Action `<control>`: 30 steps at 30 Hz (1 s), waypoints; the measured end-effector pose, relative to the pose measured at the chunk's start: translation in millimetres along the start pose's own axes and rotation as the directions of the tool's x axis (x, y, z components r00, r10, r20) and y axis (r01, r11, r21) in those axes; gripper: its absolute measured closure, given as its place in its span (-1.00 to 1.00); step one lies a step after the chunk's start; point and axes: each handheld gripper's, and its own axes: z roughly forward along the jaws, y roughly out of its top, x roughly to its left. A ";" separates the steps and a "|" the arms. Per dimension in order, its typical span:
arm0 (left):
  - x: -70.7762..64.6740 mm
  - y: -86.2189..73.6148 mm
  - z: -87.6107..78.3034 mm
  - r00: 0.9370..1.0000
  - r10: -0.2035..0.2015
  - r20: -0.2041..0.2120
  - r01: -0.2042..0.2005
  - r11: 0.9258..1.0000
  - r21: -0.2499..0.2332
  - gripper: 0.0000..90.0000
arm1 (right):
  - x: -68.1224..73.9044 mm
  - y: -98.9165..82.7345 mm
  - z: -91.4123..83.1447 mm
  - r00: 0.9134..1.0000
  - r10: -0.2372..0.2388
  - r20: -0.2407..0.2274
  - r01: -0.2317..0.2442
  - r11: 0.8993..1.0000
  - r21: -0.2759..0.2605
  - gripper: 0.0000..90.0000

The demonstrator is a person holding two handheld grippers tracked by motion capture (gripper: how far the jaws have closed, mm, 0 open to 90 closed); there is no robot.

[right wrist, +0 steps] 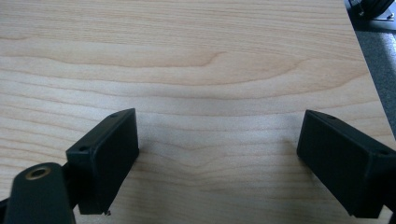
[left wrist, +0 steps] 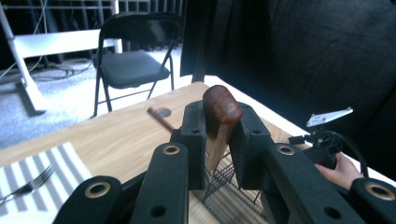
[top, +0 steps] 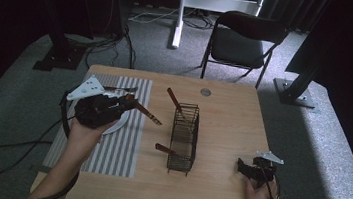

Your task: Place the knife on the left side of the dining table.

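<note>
Clamped in my left gripper (left wrist: pixel 217 140), a wooden-handled utensil (left wrist: pixel 220 112) hangs above the placemat (basket-bound, I judge); next I must carry it over the wire basket (top: pixel 183 138). Right gripper (right wrist: pixel 217 163) rests with jaws apart.

One wire basket (top: pixel 183 139) stands on the table (top: pixel 226 130). Three wooden-handled utensils show: two in the basket (top: pixel 174 101) (top: pixel 164 149) and one (top: pixel 148 113) in the left gripper (top: pixel 126 102). There is one fork (top: pixel 120 89), one plate (top: pixel 120 122), one striped placemat (top: pixel 118 148), one folding chair (top: pixel 244 42).
</note>
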 end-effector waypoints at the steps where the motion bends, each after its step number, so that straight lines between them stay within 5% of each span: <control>1: 2.5 -3.8 -1.3 1.000 -0.004 -0.015 0.004 1.000 0.004 0.72 | 0.0 0.0 -0.1 1.000 0.001 0.000 -0.001 1.000 0.001 -0.73; 13: 32.1 -43.6 -20.6 0.993 -0.081 -0.090 0.084 0.996 0.035 0.72 | 0.1 0.0 0.0 1.000 0.001 0.000 -0.001 1.000 0.001 -0.73; 21: 46.7 -71.3 -31.4 0.981 -0.134 -0.141 0.141 0.989 0.044 0.72 | 0.1 -0.1 0.0 1.000 0.001 0.000 -0.001 1.000 0.001 -0.73; 30: 59.5 -102.7 -34.0 0.966 -0.208 -0.154 0.216 0.975 0.042 0.72 | 0.1 0.0 0.0 1.000 0.001 0.000 -0.001 1.000 0.001 -0.73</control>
